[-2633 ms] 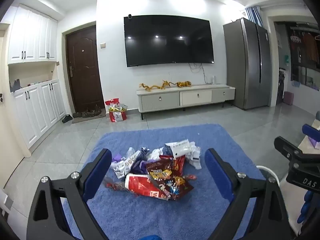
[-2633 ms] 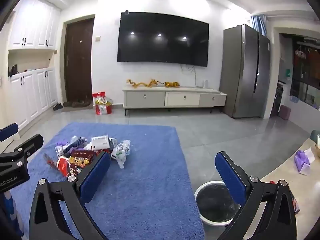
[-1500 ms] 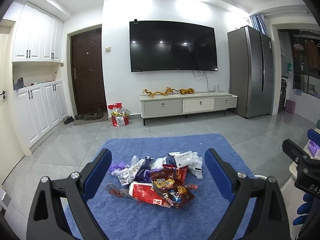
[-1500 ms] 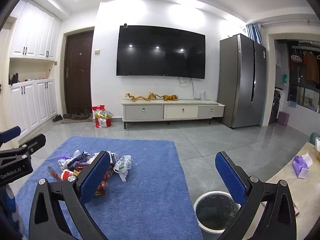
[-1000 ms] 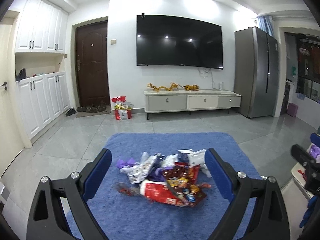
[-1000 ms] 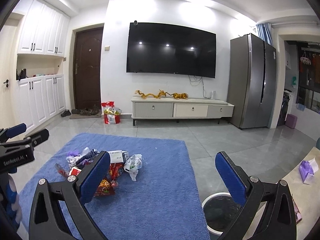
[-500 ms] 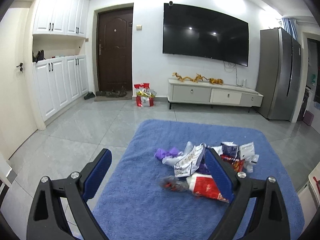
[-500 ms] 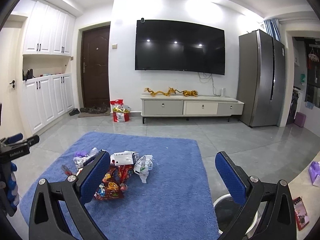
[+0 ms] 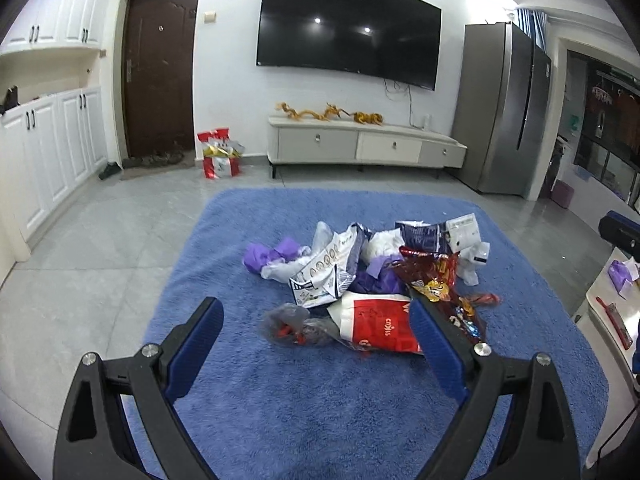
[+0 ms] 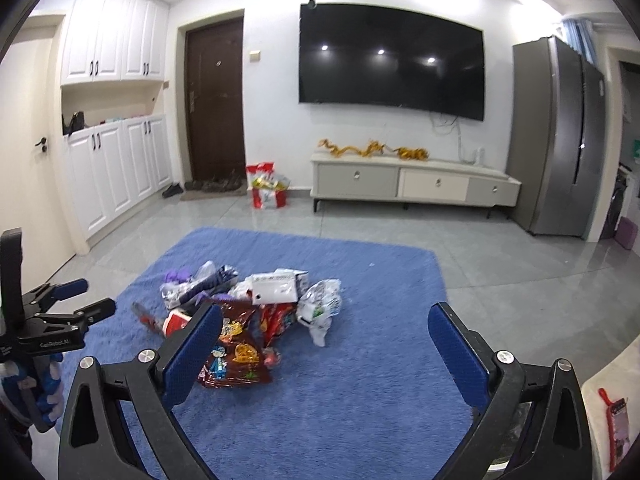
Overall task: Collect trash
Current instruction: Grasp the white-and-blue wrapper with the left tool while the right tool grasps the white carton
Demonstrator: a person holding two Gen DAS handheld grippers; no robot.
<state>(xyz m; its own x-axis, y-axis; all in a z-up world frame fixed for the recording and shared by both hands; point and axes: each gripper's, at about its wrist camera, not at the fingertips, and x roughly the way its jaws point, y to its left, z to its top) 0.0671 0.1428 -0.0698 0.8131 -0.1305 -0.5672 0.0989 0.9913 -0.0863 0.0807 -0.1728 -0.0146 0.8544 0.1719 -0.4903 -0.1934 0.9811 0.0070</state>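
A heap of crumpled snack wrappers and plastic bags (image 9: 372, 280) is seen lying on the shaggy blue rug (image 9: 320, 408), toward the rug's middle. The left hand-held gripper (image 9: 316, 332) is held above the rug's near part, its jaws spread wide and empty, a red-and-white packet (image 9: 376, 326) framed between them. The right hand-held gripper (image 10: 326, 336) is likewise held wide apart with nothing gripped, over the rug to the right of the heap. A white crumpled bag (image 10: 320, 306) is set at the heap's right edge.

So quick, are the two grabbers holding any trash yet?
Left gripper: open, holding nothing.
Right gripper: open, holding nothing.
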